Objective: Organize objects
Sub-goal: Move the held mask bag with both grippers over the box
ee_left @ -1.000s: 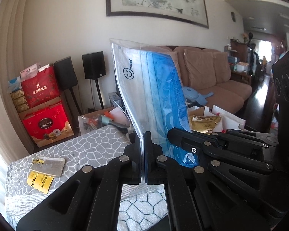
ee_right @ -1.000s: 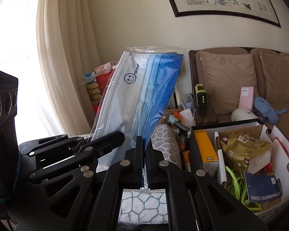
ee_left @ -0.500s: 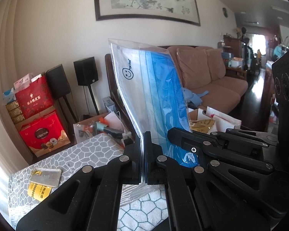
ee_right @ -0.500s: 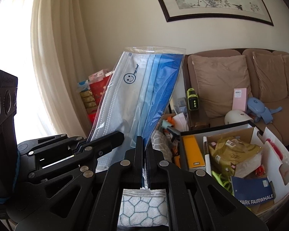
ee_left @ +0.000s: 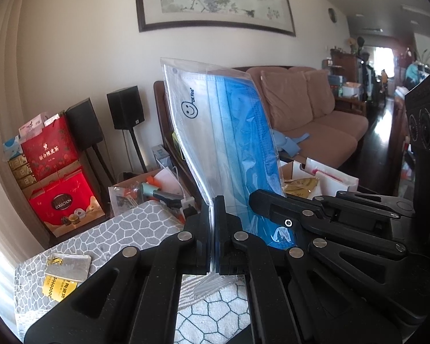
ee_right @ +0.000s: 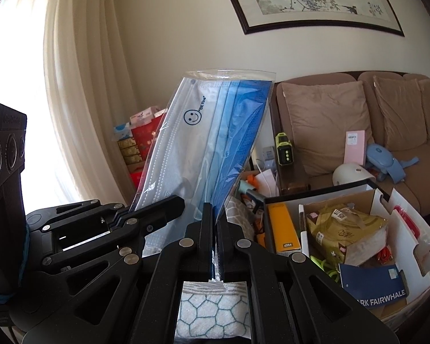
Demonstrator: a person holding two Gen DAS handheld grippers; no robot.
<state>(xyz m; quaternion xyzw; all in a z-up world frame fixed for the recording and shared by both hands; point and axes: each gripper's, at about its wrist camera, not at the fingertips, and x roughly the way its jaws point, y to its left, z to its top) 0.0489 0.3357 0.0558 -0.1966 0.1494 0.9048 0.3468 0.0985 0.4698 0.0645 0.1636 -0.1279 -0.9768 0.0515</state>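
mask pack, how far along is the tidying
Done: the box already holds a gold bag and other items. In hand: both the left gripper and right gripper are shut on the mask pack, held upright above the table. Left: placing it, plus the yellow packet.

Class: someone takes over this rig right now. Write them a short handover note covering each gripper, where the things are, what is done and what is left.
Left gripper: shut on the lower edge of the clear plastic pack of blue face masks.
Right gripper: shut on the same pack, beside the left.
Pack: upright, lifted above the grey pebble-patterned cloth.
Done: pack picked up.
Left: put it away, perhaps in the open cardboard box, already fairly full.
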